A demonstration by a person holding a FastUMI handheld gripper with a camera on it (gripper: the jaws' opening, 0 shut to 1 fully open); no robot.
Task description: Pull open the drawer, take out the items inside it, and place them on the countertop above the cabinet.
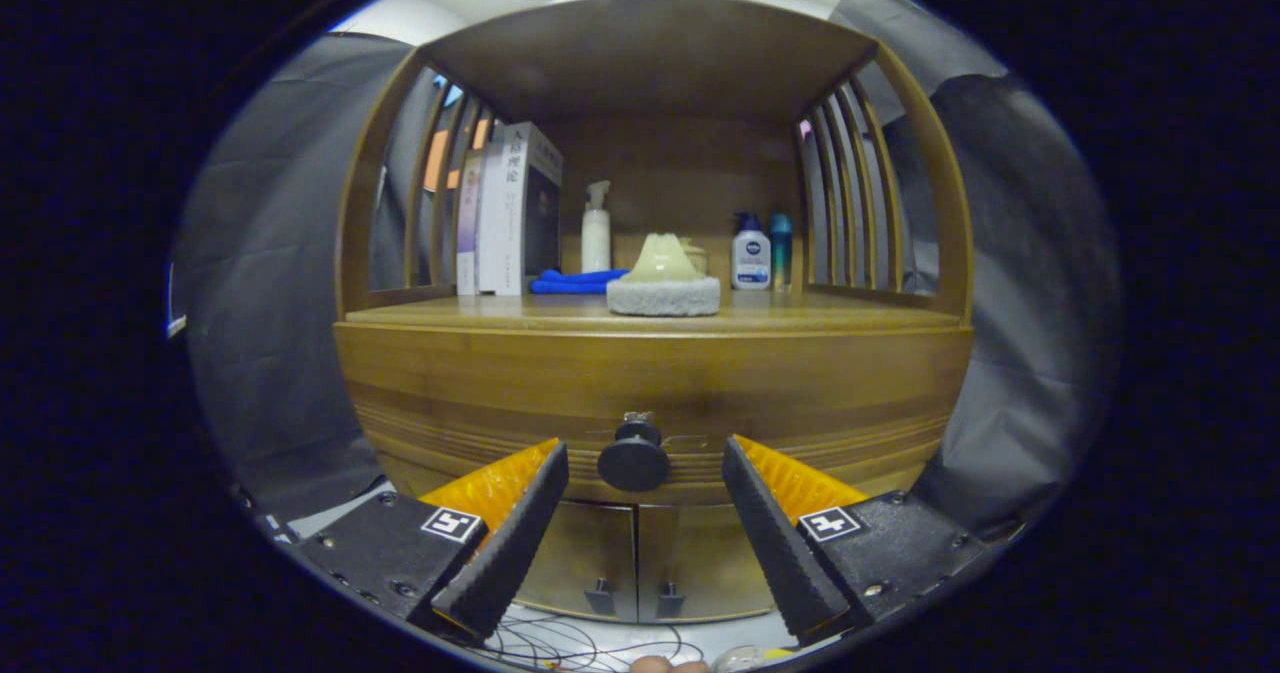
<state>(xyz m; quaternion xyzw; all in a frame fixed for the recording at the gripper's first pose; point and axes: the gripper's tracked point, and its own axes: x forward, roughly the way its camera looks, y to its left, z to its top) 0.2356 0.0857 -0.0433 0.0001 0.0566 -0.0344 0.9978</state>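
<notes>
I hold the gripper [645, 453] wide open in front of the cabinet [650, 383]. The drawer [480, 408] is closed, and its round knob [634, 461] sits between the two fingers, touched by neither. On the countertop [800, 311] I see books [505, 213], a blue cloth [575, 281], bottles [750, 253] and a pale sponge-like thing [663, 278].

Books [503, 211], a blue cloth [575, 281] and bottles [750, 253] stand on the shelf.

Cabinet [650, 373] glossy varnished wood; drawer knob [633, 461] dark, matt; blue cloth [575, 281] soft; bottles [750, 258] smooth plastic.
</notes>
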